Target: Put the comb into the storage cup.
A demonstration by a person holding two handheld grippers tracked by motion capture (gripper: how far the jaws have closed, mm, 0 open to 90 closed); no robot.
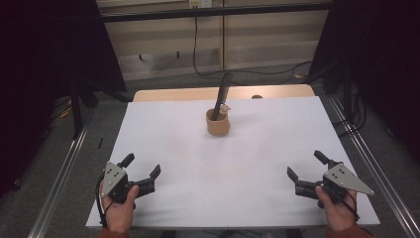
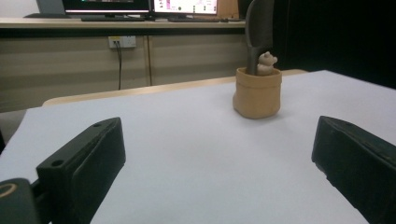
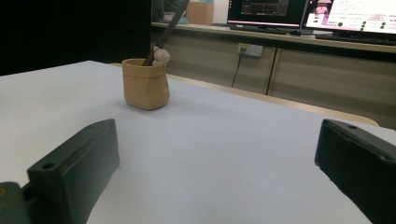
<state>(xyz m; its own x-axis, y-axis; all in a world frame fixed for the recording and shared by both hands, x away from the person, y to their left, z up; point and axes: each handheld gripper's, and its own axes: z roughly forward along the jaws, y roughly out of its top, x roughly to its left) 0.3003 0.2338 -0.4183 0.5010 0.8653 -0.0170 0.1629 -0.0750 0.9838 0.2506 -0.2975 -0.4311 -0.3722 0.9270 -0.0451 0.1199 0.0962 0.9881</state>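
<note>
A small tan, sack-shaped ceramic cup stands upright near the middle of the far edge of a white table surface. From it rises a long dark flat tool — its long axis leaning away toward the far edge, tip up — beside a small pale bear figurine. The left gripper near the near-left corner and the right gripper near the near-right corner both rest with jaws spread wide, holding nothing — well apart from the cup.

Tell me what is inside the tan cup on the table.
Inside the tan cup stands a dark flat tool, leaning and rising well above the rim, beside a small tan bear-like figure peeking over the edge. The cup wall hides their lower ends and anything at the bottom.
</note>
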